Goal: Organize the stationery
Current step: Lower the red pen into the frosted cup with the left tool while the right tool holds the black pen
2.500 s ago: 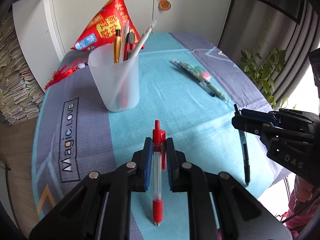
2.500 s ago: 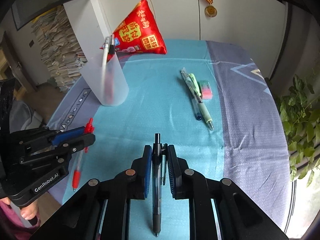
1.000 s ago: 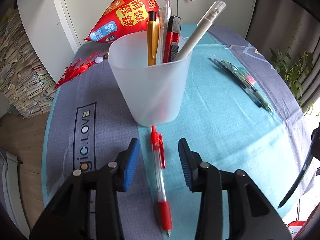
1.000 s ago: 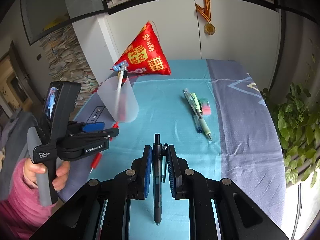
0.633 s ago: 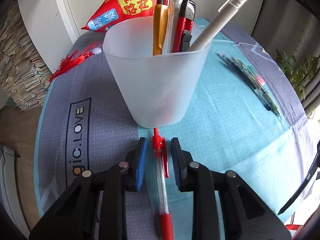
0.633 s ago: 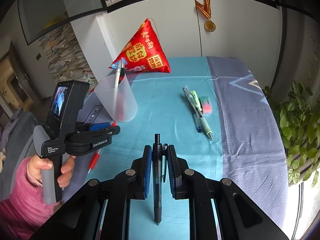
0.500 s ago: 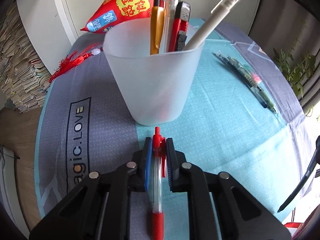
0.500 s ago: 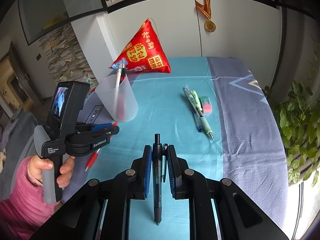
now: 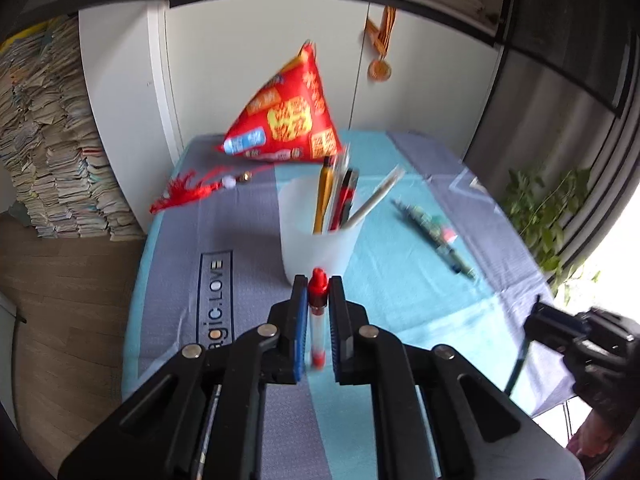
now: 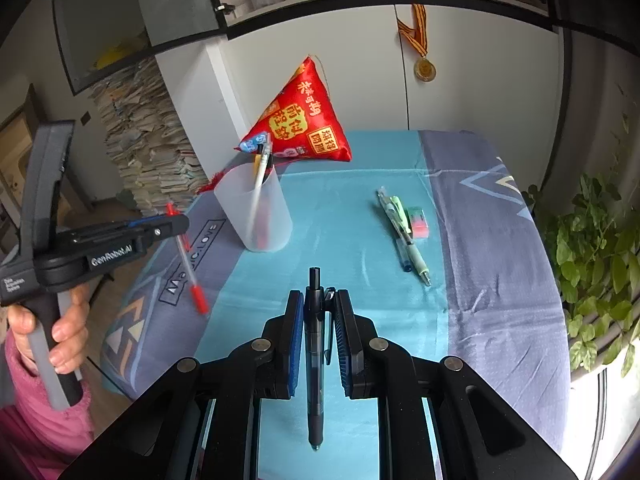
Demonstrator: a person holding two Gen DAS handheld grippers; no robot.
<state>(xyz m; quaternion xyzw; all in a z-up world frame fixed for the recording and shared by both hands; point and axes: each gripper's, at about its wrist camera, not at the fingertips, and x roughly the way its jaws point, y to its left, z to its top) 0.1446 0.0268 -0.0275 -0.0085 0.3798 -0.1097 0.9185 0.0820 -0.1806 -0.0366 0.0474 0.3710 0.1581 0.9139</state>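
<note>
- The left claw (image 9: 318,312) is clamped on a red pen (image 9: 318,320), which hangs clear of the counter (image 10: 352,216) with its red cap end pointing toward the cup (image 9: 316,236).
- From the right-hand view, that same left claw (image 10: 176,226) sits at the left, above the near-left part of the counter, and the red pen (image 10: 186,256) slants down from it, its red grip lowest.
- A hand (image 10: 60,328) in a pink sleeve (image 10: 44,428) grips the left claw's handle.
- The right claw (image 10: 318,320) is clamped on a dark pen (image 10: 315,352), tip pointing back toward the holder, above the near middle of the counter.
- The frosted cup (image 10: 256,208) stands upright at the far left of the teal strip, with several pens and a white stick leaning in it.
- A few more pens (image 10: 404,232) lie together on the counter to the right of the cup, well apart from it, with a small pink and green eraser (image 10: 418,222) just beside them.
- A red pyramid-shaped pouch (image 10: 308,120) stands at the far edge behind the cup.
- A medal (image 10: 424,68) hangs on the wall beyond.
</note>
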